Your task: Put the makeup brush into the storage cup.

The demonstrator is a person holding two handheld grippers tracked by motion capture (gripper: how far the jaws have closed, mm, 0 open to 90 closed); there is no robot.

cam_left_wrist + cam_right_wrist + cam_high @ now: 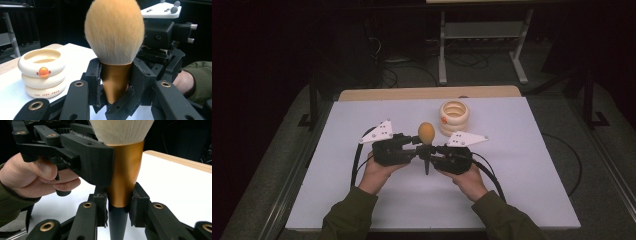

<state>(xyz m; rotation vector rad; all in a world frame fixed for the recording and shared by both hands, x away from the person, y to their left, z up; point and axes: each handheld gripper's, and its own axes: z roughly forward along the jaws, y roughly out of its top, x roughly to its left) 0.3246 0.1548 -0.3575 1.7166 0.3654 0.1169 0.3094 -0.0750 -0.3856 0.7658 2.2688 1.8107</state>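
One makeup brush (426, 137), one stack of three cream rings (454, 117), two grippers and two hands appear on the white bench (532, 165). The brush stands upright above the middle of the bench, bristles uppermost: a rounded tuft of pale orange bristles, a tapering copper-gold ferrule (113, 80) beneath it, and a slim black handle (117, 222) pointing down. The left gripper (113, 77) is clamped on the ferrule, its two jaws pressed against opposite sides. The right gripper (120, 206) grips the brush lower, at the junction of ferrule and handle, jaws closed against it from either side. The two grippers meet at the brush from left and right, roughly level, each with a grey three-cornered plate on top. The left hand (377, 172) and right hand (469, 180) wrap the gripper bodies, forearms in olive sleeves (507, 220) entering from the near edge. The ring stack stands toward the far edge, just right of centre, apart from the brush; its top ring bears a small orange emblem (43, 72).
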